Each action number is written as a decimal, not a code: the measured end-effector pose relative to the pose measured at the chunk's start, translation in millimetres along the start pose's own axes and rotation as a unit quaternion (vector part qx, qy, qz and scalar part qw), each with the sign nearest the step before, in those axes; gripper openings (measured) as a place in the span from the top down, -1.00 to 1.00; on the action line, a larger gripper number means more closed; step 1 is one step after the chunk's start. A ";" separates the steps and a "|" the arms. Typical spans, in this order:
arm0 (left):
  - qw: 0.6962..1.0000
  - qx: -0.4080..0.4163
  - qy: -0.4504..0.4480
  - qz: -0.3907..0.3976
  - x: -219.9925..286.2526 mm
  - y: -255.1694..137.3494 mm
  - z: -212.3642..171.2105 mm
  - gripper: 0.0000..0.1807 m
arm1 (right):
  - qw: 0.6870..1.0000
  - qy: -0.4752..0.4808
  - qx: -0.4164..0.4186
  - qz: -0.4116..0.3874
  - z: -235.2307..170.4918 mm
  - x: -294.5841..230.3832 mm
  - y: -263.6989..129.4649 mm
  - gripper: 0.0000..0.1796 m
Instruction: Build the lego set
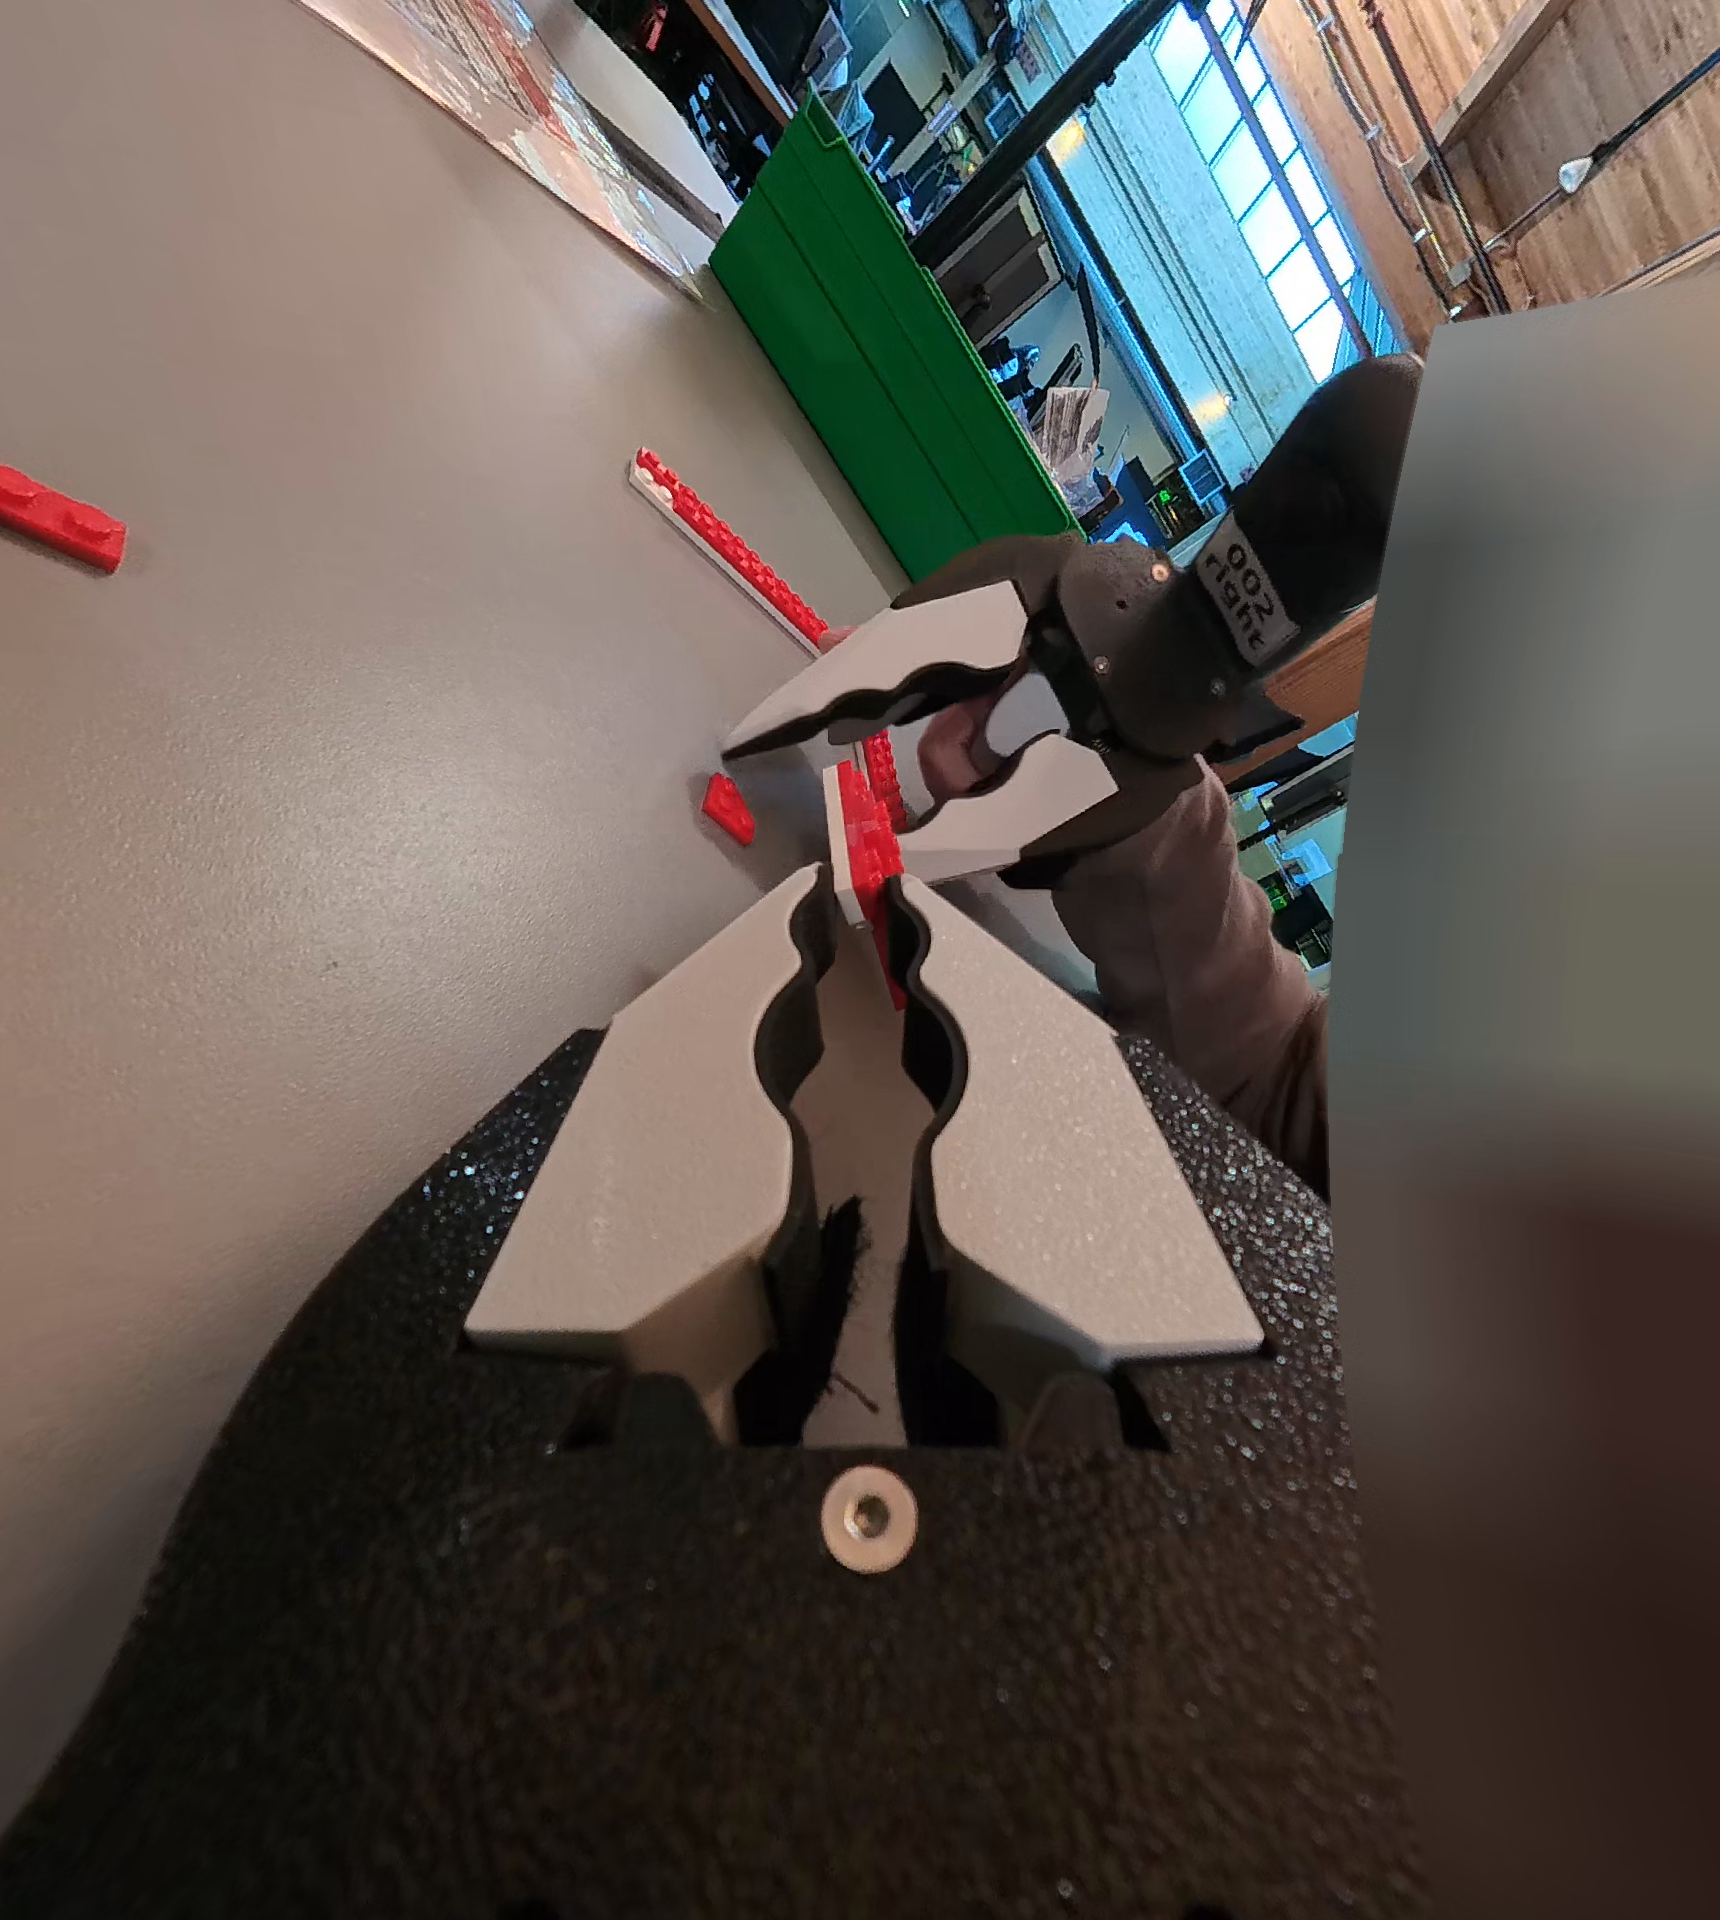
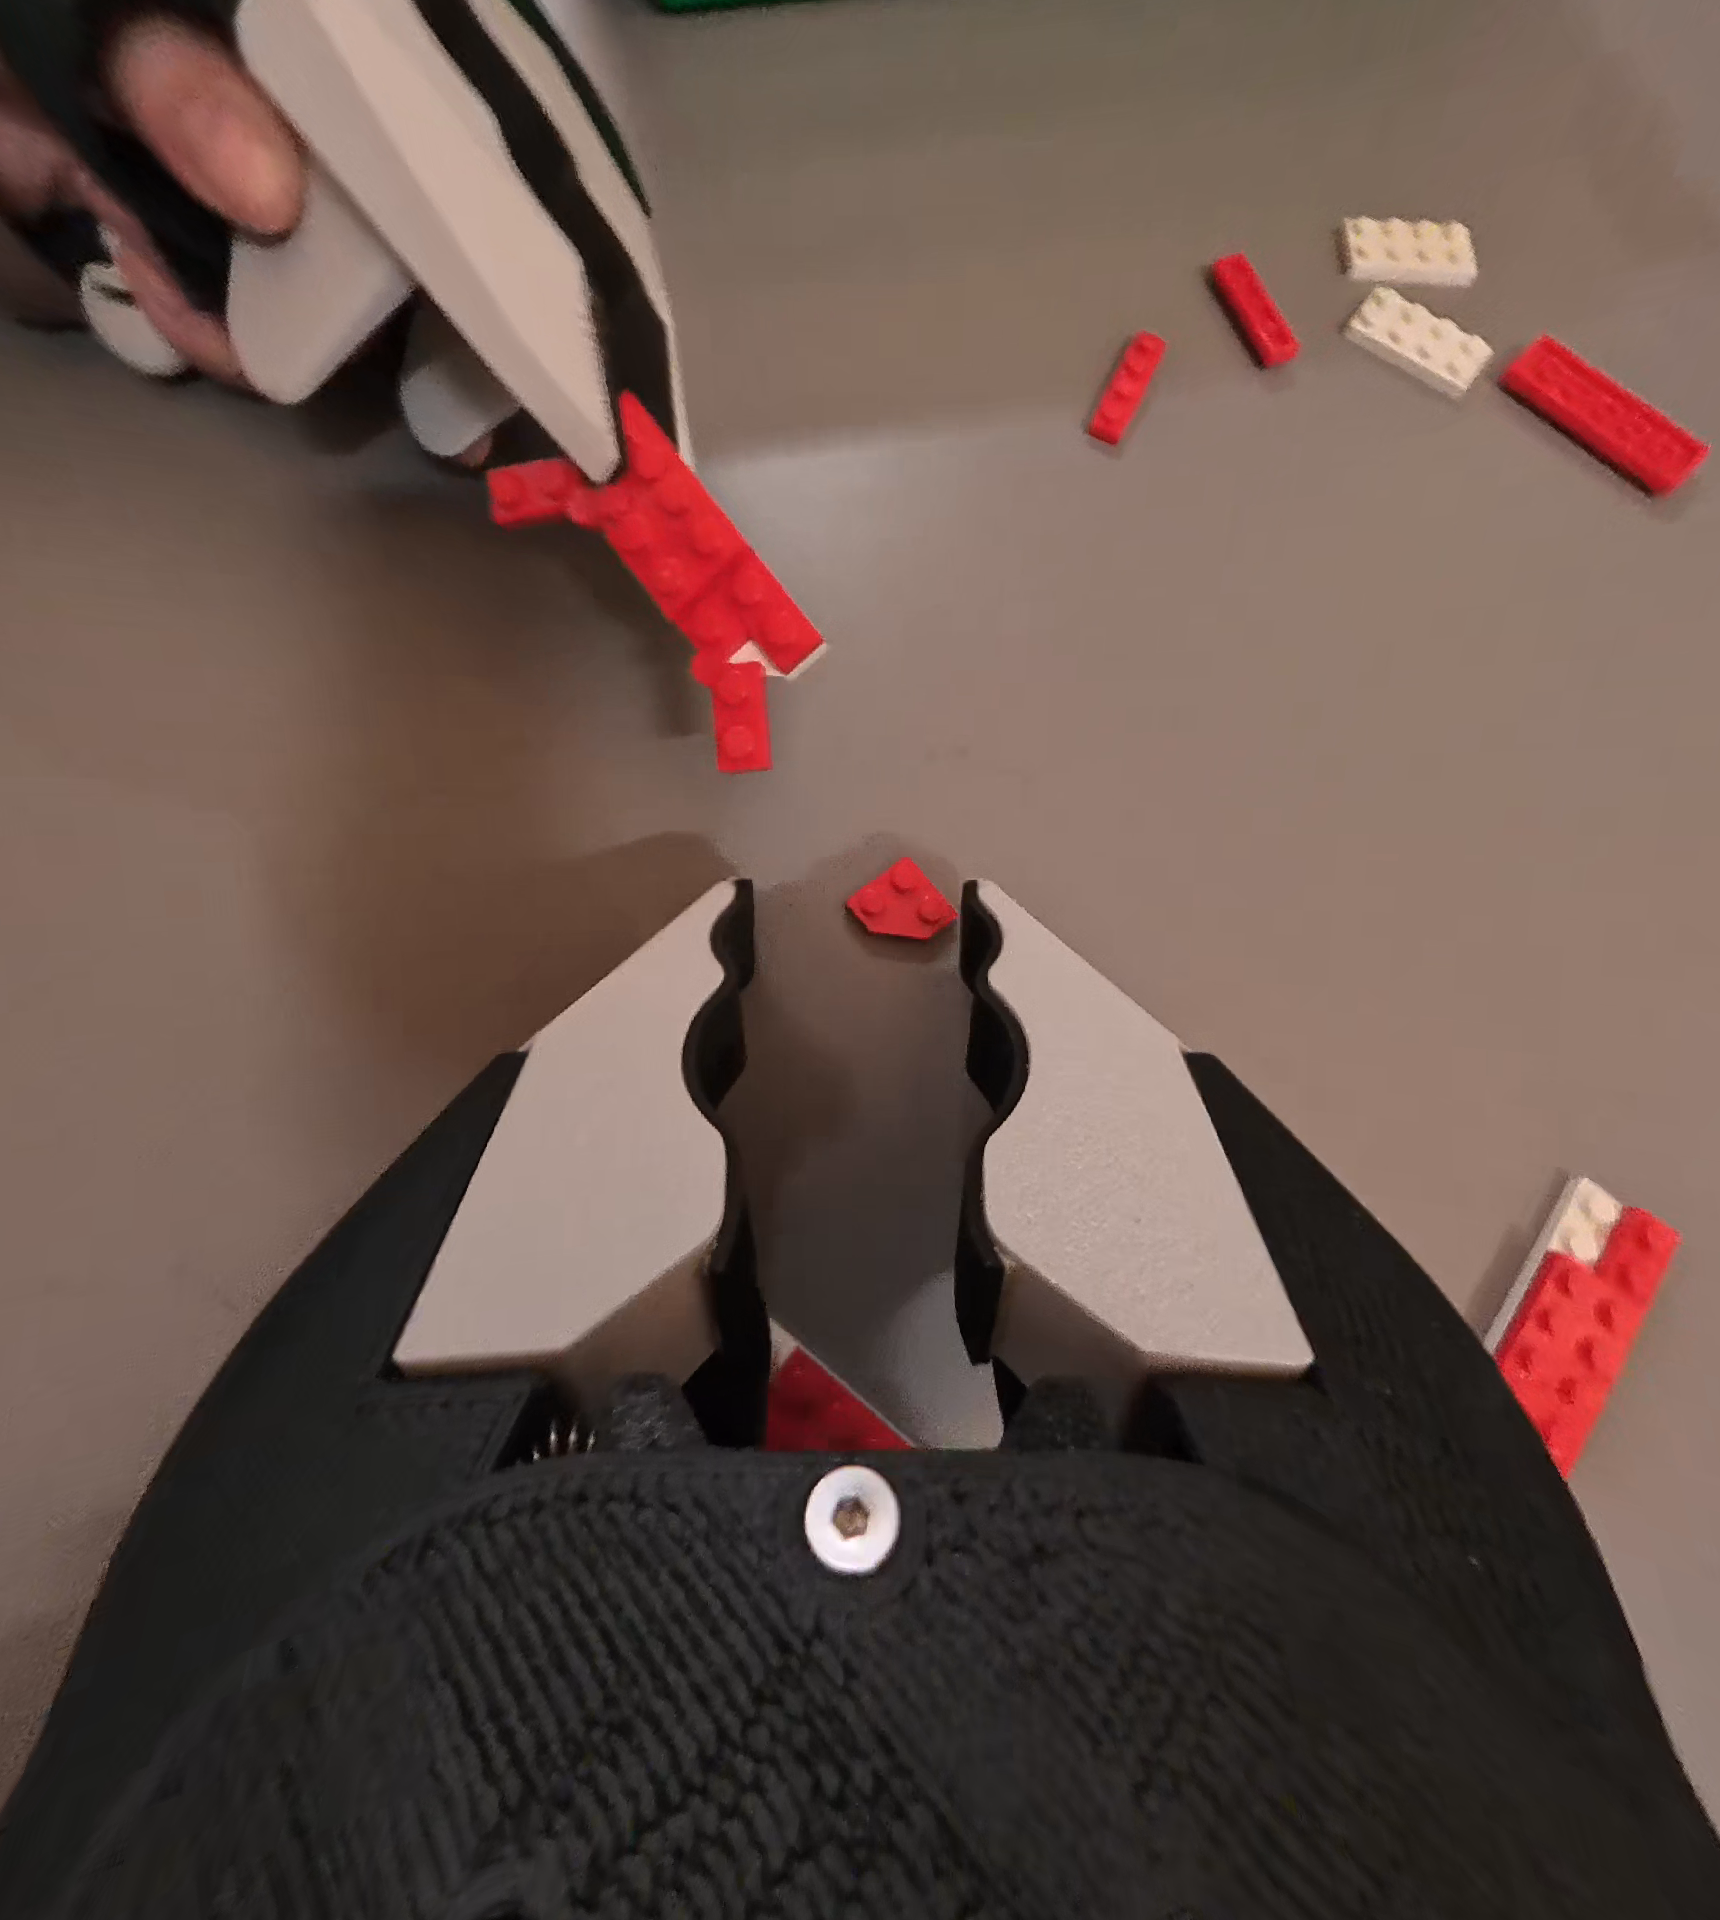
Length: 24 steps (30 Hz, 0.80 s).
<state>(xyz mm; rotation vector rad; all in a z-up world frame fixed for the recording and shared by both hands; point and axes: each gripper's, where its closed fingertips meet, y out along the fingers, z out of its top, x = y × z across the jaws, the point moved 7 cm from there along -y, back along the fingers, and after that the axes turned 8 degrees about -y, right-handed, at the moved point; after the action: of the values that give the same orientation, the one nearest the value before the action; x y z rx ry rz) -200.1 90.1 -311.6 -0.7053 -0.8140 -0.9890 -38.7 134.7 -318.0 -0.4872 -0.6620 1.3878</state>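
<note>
My left gripper (image 1: 858, 894) is shut on a red and white plate assembly (image 1: 861, 831) and holds it tilted above the grey table. In the right wrist view the left gripper (image 2: 640, 449) comes in from the upper left with the assembly (image 2: 674, 545) hanging from its tips. My right gripper (image 2: 856, 894) is open and low over the table, with a small red wedge plate (image 2: 903, 902) lying between its fingertips. In the left wrist view the right gripper (image 1: 814, 795) is open just beyond the assembly, with the wedge plate (image 1: 728, 808) on the table beside it.
Loose red plates (image 2: 1128, 387) (image 2: 1604, 410) and white bricks (image 2: 1419, 339) lie at the far right. A red and white sub-assembly (image 2: 1583, 1320) lies at the near right. A long red and white strip (image 1: 731, 551), a red plate (image 1: 14, 494) and a green bin (image 1: 887, 343) lie farther off. My right fingertips sit around 8 cm from my left ones.
</note>
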 end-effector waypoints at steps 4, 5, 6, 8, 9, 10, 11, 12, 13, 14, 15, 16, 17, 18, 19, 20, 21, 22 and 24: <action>1.000 -0.001 0.000 -0.001 0.0 0.1 -0.1 0.92 | 0.999 -0.031 0.003 0.019 -0.7 4.3 3.7 0.57; 1.000 -0.001 0.000 -0.001 0.1 0.1 -0.2 0.92 | 0.999 -0.036 0.007 0.020 -0.1 5.6 4.2 0.58; 1.000 -0.001 0.000 0.000 0.1 0.2 -0.2 0.92 | 0.999 -0.039 0.006 0.024 -0.2 6.3 4.9 0.58; 1.000 -0.002 0.000 0.000 0.0 0.1 -0.3 0.92 | 0.999 -0.041 0.004 0.036 -1.2 6.8 6.1 0.58; 1.000 -0.002 0.000 0.000 0.1 0.2 -0.3 0.92 | 0.998 -0.039 0.005 0.041 -1.3 7.2 6.0 0.59; 1.000 -0.002 0.000 0.000 0.1 0.2 -0.3 0.92 | 0.998 -0.037 0.005 0.045 -2.0 7.4 5.7 0.60; 1.000 -0.002 0.000 0.000 0.0 0.2 -0.4 0.92 | 0.998 -0.035 0.004 0.048 -2.6 7.5 5.2 0.63; 1.000 -0.002 0.000 0.000 0.0 0.2 -0.4 0.92 | 0.998 -0.032 0.005 0.049 -3.4 7.2 4.5 0.66; 1.000 -0.002 0.000 0.000 0.0 0.3 -0.4 0.92 | 0.998 -0.031 0.005 0.048 -4.0 6.7 3.7 0.68; 1.000 -0.002 0.000 0.000 -0.1 0.3 -0.3 0.92 | 0.998 -0.031 0.006 0.047 -4.7 6.0 3.0 0.70; 1.000 -0.002 0.000 0.001 -0.1 0.3 -0.3 0.92 | 0.999 -0.030 0.006 0.045 -5.3 5.6 2.2 0.70; 1.000 -0.002 0.000 0.000 0.0 0.3 -0.4 0.92 | 0.999 -0.030 0.006 0.043 -5.7 5.3 1.7 0.71; 1.000 -0.002 0.000 0.001 -0.1 0.4 -0.4 0.92 | 0.999 -0.029 0.007 0.041 -6.0 5.0 1.4 0.72; 1.000 -0.002 0.000 0.001 -0.1 0.4 -0.4 0.92 | 0.999 -0.027 0.008 0.040 -6.2 4.6 1.3 0.72; 1.000 -0.002 0.000 0.001 -0.1 0.4 -0.5 0.92 | 0.999 -0.026 0.009 0.040 -6.3 4.3 1.2 0.73; 1.000 -0.002 0.000 0.002 -0.2 0.4 -0.4 0.92 | 0.999 -0.024 0.009 0.038 -6.3 4.0 1.3 0.73; 1.000 -0.002 0.000 0.002 -0.1 0.4 -0.5 0.92 | 0.999 -0.023 0.010 0.038 -6.4 3.7 1.3 0.73; 1.000 -0.002 0.000 0.002 -0.1 0.4 -0.5 0.92 | 0.999 -0.021 0.010 0.036 -6.3 3.5 1.3 0.73; 1.000 -0.002 0.000 0.002 -0.2 0.5 -0.5 0.92 | 0.999 -0.018 0.008 0.034 -6.1 3.1 1.3 0.73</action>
<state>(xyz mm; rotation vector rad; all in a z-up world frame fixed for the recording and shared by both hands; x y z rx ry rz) -199.5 90.0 -312.1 -0.7105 -0.8098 -0.9874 -35.3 138.3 -323.0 -0.4764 -0.6694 1.4672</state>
